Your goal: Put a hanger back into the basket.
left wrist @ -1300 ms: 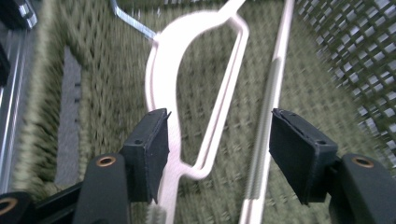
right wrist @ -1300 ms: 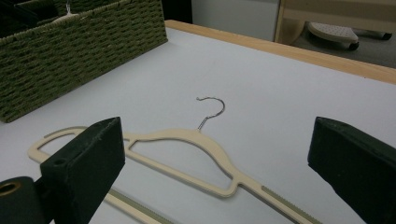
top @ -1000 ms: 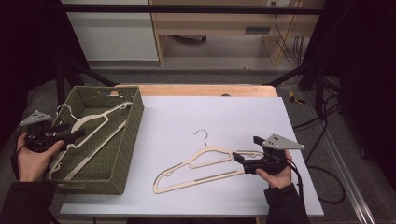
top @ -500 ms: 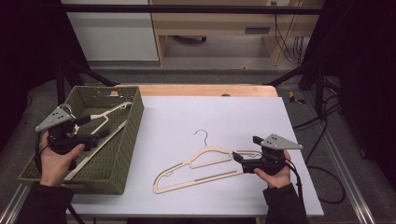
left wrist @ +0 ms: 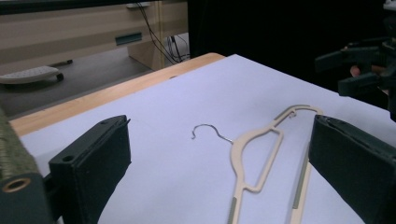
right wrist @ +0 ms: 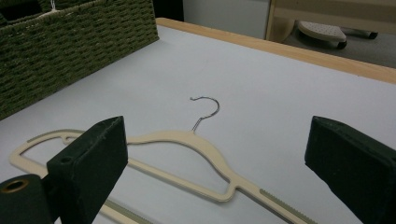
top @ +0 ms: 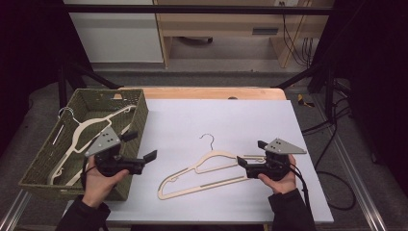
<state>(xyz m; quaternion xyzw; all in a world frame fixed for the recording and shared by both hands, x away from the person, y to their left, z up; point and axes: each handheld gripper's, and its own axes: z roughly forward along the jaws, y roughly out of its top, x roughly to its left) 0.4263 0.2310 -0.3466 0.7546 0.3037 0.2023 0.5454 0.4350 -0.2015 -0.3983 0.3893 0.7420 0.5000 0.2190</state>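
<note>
Two grippers, left (top: 146, 156) and right (top: 243, 161), both gaping, empty. Cream hanger (top: 207, 171) flat mid-table, toward near edge; another hanger (top: 84, 132) inside wicker basket (top: 137, 113). Likely snag: jaws skidding off thin flat frame.

I see the table (top: 231, 120) with a white top and a bare wooden strip (top: 211, 93) along its far edge. Aluminium rails (top: 356, 173) run down both of its sides. A black frame bar (top: 192, 8) crosses the top of the high view, with angled black struts (top: 298, 79) at the far corners. There's grey floor (top: 216, 77) beyond the table. Behind it on the left is a white cabinet (top: 115, 33), and beside that a light wooden desk (top: 221, 24) with cables (top: 288, 38) hanging at its right end. A flat pale pad (right wrist: 322, 31) lies on the floor under the desk; can't tell what it is. A small yellow item (top: 304, 99) sits on the floor right of the table, too small to identify.
</note>
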